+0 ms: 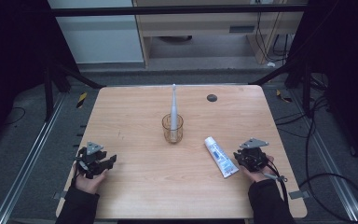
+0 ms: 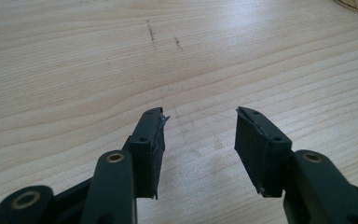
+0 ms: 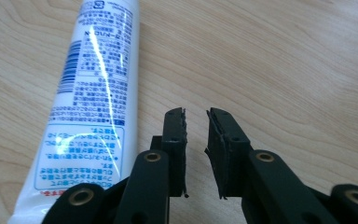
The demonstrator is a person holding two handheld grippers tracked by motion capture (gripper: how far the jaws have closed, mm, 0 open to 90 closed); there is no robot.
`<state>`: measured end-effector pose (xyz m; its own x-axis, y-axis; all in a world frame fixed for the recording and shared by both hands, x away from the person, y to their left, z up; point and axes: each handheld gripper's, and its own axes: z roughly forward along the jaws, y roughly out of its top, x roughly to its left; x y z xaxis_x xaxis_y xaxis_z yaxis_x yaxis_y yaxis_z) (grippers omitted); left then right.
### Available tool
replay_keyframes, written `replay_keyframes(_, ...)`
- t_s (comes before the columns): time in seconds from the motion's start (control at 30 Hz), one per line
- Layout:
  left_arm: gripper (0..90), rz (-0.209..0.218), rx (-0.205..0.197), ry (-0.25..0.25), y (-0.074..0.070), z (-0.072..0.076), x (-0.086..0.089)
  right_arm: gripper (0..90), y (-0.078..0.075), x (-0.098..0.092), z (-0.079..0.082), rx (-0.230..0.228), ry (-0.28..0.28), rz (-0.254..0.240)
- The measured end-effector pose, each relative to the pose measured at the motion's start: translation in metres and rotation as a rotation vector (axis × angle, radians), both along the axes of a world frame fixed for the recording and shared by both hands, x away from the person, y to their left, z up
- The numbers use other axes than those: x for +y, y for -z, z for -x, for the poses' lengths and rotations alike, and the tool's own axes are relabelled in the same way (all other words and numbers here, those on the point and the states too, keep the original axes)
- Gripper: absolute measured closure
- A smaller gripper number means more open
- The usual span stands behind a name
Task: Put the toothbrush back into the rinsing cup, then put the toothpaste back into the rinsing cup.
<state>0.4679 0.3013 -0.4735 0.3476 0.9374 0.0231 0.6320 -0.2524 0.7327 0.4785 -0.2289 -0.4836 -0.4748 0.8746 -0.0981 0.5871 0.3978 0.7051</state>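
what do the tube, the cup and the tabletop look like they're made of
Tube: looks like soft glossy plastic or laminate; white with blue print and a bright glare streak.
Cup: clear, amber-tinted glass or plastic, can't tell which; the toothbrush handle shows through it.
Tabletop: pale wood or wood-look laminate, matte, with grain lines.

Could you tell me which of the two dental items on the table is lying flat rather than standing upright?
The white toothpaste tube lies flat on the wooden table beside the right gripper; the white toothbrush stands upright in the clear glass cup.
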Motion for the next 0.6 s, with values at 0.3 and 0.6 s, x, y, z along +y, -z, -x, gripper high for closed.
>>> replay_keyframes(0.3, 51.6, 0.001, -0.002, -0.001, -0.0005, 0.0005, 0.0004, 84.7, 0.0058, -0.0020, -0.0027, 0.042, -0.023, 0.005)
replay_keyframes(0.6, 51.6, 0.001, -0.001, -0.003, -0.0006, 0.0001, 0.0005, 88.5, 0.0090, 0.0026, -0.0012, 0.079, -0.069, 0.012)
